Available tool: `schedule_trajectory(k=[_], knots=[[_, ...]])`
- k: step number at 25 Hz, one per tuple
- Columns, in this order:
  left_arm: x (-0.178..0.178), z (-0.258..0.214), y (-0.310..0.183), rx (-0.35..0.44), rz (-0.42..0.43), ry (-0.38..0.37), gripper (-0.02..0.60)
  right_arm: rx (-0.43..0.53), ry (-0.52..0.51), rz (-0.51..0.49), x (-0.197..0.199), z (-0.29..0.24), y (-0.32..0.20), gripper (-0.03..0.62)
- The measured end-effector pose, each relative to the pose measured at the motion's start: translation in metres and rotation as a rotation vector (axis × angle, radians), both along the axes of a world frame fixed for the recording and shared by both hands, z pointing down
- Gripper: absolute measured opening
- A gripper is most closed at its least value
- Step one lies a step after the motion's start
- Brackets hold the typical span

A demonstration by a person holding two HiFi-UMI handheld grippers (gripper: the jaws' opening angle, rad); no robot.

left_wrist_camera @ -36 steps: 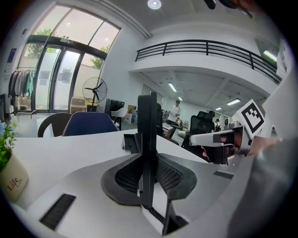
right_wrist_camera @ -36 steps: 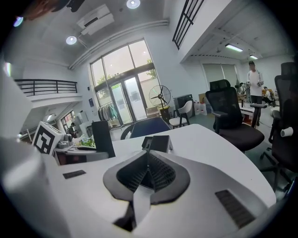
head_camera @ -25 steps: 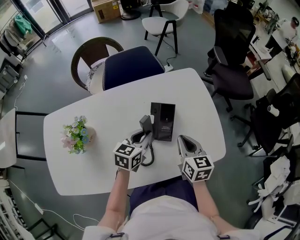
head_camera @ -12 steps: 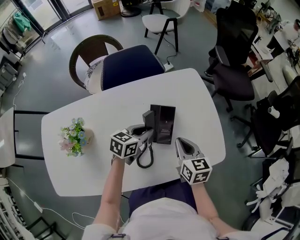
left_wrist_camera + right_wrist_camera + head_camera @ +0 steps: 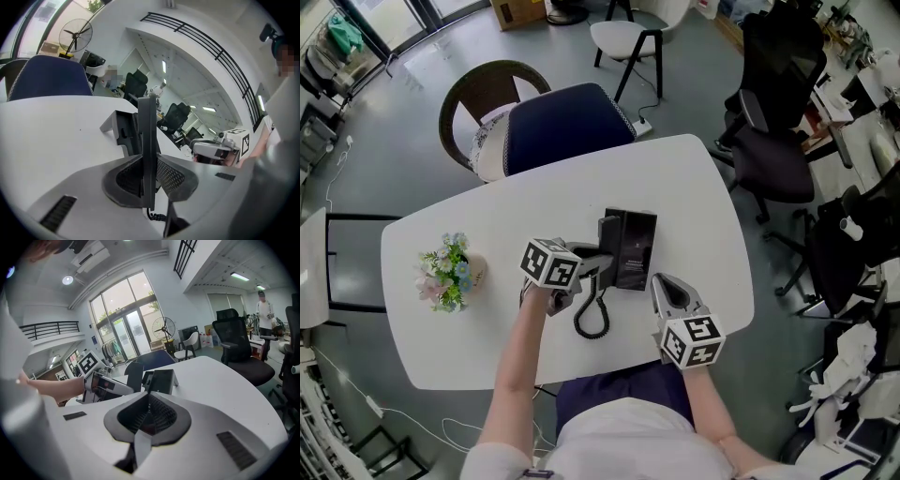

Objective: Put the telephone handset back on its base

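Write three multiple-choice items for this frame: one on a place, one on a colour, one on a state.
1. In the head view, where do the flowers stand from the telephone base?
A) to its left
B) to its right
C) on top of it

2. The table top is:
A) white
B) black
C) wood-brown

3. The left claw is:
A) open and empty
B) shut on the handset
C) shut on the flowers

Answers:
1 A: the flowers sit near the table's left edge.
2 A: its bare top shows white.
3 B: the left gripper view shows both pads pressing the handset's sides.
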State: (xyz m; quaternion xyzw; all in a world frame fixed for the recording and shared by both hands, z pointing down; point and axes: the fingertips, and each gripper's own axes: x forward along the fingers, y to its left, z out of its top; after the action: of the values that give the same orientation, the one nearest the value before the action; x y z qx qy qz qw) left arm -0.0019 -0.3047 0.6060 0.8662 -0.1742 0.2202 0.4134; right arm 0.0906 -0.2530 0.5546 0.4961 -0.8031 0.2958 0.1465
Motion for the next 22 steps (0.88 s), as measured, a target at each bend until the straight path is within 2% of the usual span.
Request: schedule_trajectory(k=[5,13,22], knots=[[0.002,0.008,-0.007,-0.088,0.041,0.016,0.086,-0.014,0.001,-0.002,0.000,0.004,0.002,0.035],[0.008,0.016,-0.011,-0.243,0.118,0.098,0.086,-0.023,-0.003,0.008,0.000,0.007,0.001,0.037],[0.013,0.020,-0.012,-0.308,0.225,0.140,0.086,-0.041,-0.001,-0.001,-0.002,0.012,0.001,0.035]])
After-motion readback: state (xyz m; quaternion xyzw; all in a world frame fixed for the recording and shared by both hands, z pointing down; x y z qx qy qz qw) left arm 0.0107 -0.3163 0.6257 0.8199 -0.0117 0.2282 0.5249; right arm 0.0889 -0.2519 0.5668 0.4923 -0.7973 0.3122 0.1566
